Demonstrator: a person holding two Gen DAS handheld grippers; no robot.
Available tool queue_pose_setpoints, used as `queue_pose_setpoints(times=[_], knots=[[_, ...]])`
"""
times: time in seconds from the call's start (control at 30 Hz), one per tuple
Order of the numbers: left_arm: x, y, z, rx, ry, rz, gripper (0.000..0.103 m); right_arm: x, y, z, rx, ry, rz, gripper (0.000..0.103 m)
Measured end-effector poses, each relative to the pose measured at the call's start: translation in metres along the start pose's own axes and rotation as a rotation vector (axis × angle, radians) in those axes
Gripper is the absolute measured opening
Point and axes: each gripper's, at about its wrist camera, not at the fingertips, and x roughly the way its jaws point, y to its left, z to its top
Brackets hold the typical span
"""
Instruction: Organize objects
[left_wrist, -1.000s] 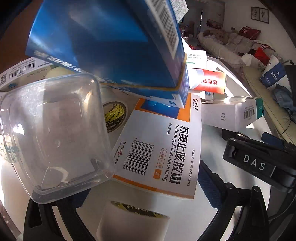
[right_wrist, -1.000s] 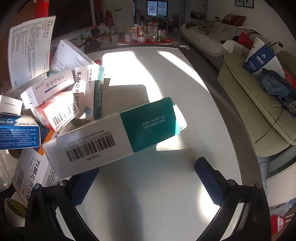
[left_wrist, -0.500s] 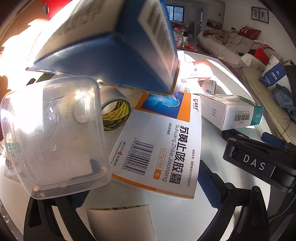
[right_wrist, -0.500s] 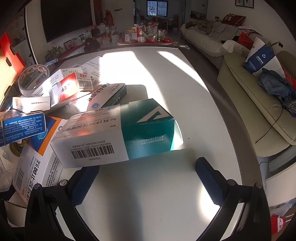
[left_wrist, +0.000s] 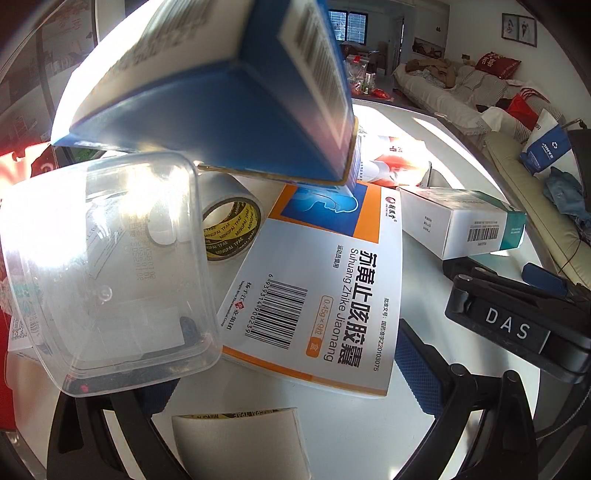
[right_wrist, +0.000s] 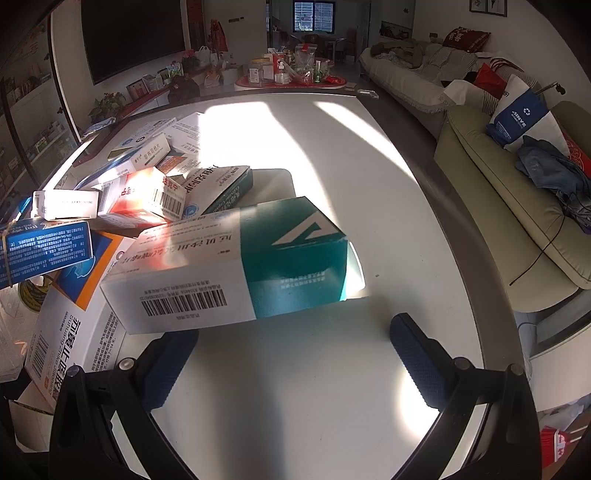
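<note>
Medicine boxes lie scattered on a white table (right_wrist: 332, 387). In the left wrist view a clear plastic tub (left_wrist: 107, 273) hangs at my left gripper's (left_wrist: 284, 373) left finger, with a blue box (left_wrist: 221, 103) tilted above it; the jaws stand wide apart. A large white-and-orange box (left_wrist: 325, 280) lies flat ahead. In the right wrist view a white-and-teal box (right_wrist: 229, 269) lies on the table just past my right gripper (right_wrist: 291, 350), whose jaws are open and apart from it. The same box shows in the left wrist view (left_wrist: 461, 225).
Two tape rolls lie near the left gripper, one behind the tub (left_wrist: 229, 229) and one at the bottom (left_wrist: 240, 439). A heap of red, white and blue boxes (right_wrist: 147, 195) fills the table's left side. A sofa (right_wrist: 517, 206) stands to the right.
The white-and-teal box has dropped from a tilted, lifted pose to lie flat on the table, free of the right gripper. The blue box above the tub has tipped further up.
</note>
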Motion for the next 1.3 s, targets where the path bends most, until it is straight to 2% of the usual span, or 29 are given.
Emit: queue_pose_setpoints(times=[1.3], knots=[[-0.0010,-0.0006,-0.0037,0.000,-0.001,-0.001,0.103,0.0005,-0.0026,-0.0006,0.000,0.000,0.000,0.103]])
